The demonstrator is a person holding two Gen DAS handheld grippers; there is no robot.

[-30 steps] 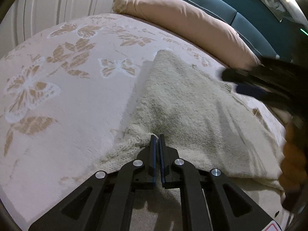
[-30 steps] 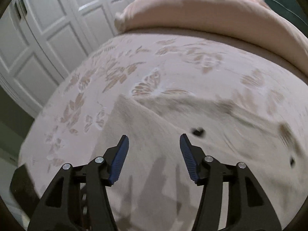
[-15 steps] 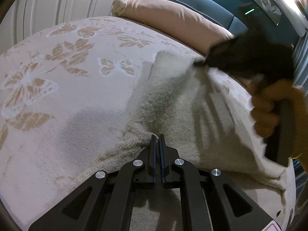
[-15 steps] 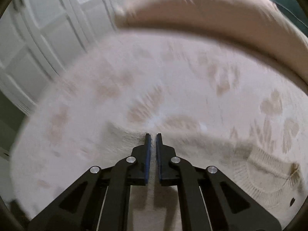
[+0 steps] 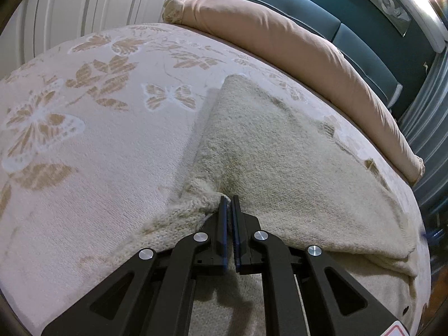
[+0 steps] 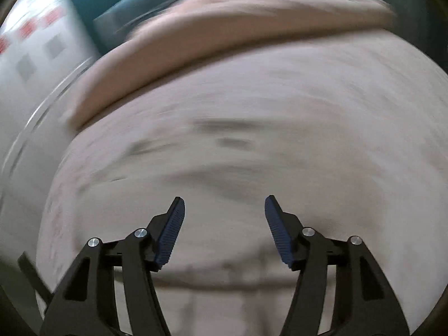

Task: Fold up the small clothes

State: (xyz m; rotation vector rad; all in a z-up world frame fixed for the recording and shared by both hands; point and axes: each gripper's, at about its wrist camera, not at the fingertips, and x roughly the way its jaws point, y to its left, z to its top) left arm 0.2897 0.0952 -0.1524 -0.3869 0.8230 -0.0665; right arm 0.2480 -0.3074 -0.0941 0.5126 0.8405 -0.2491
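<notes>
Sweater: cream knit sweater (image 5: 280, 162) lies on the bed, filling the centre and right of the left wrist view; one layer is folded over the rest, its corner pointing to upper centre, its lower right edge lying over the layer beneath.
Ribbed hem: bunched at lower centre, touching the tips of the left fingers.
Left gripper (image 5: 229, 200): fingers clenched on the ribbed edge of the sweater, knit pinched between the blue pads, only a thin slit between them.
Right gripper (image 6: 224, 204): fingers released and spread wide, blue pads (image 6: 170, 232) facing each other, nothing between them; it hangs above pale fabric.
Right wrist view: heavily smeared by motion; whether the fabric under the fingers is sweater or bedspread, cannot tell.
Bedspread (image 5: 84, 145): pale, with tan butterfly and leaf pattern, left half of the left wrist view.
Pillow (image 5: 294, 42): long, peach-coloured, along the far edge of the bed, upper right.
Headboard (image 5: 350, 19): teal, padded, behind the pillow.
Doors (image 5: 92, 5): white panelled, upper left.
</notes>
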